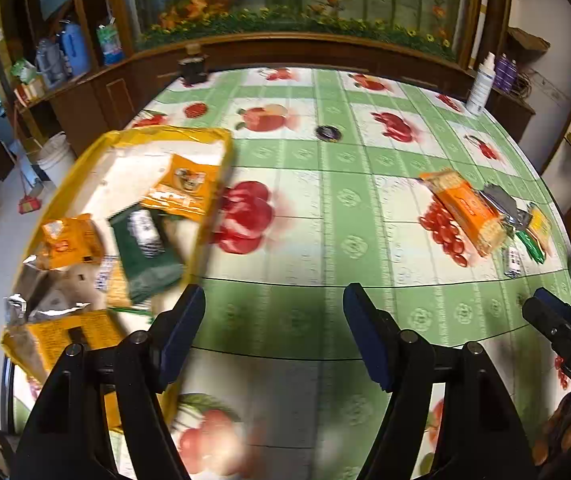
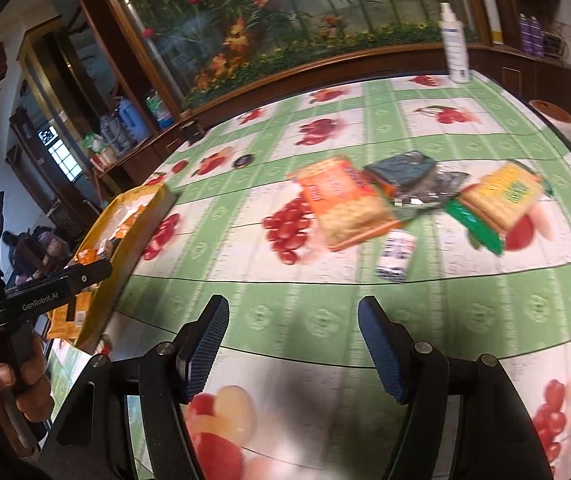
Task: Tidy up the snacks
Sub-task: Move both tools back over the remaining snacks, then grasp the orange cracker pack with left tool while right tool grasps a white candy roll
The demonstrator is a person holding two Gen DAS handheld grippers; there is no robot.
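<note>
Left gripper [image 1: 273,332]: jaws stand apart with nothing between them, released, hovering over the fruit-print tablecloth [image 1: 325,216]. Right gripper [image 2: 293,344]: jaws likewise parted and empty, over the same cloth.

View differences. The left wrist view looks down into the yellow tray [image 1: 209,136] at the table's left edge and shows its contents: an orange snack packet [image 1: 183,192] leaning toward the far right wall, a dark green packet [image 1: 145,248] beside it, a smaller orange packet [image 1: 69,242] to the left, a silver foil wrapper [image 1: 41,300] and a yellow packet [image 1: 73,334] nearest the camera. The right wrist view shows that tray only obliquely, from the side, with most contents hidden behind its wall; it does show a hand [image 2: 17,384] gripping the handle of the left gripper at the lower left.

The right wrist view gives the clearer look at the loose snacks still on the cloth, well apart from the tray: an orange cracker pack [image 2: 345,200], a grey foil-wrapped pack [image 2: 405,168] touching it, a yellow cracker pack [image 2: 505,194], a green packet [image 2: 475,224] under its edge, and a small white packet [image 2: 395,254] lying just in front of the group.

Surroundings: a white spray bottle [image 2: 453,48] stands upright at the far edge of the table, and a small dark round lid [image 1: 328,133] lies mid-table. Motion blur softens all labels; none is legible.
</note>
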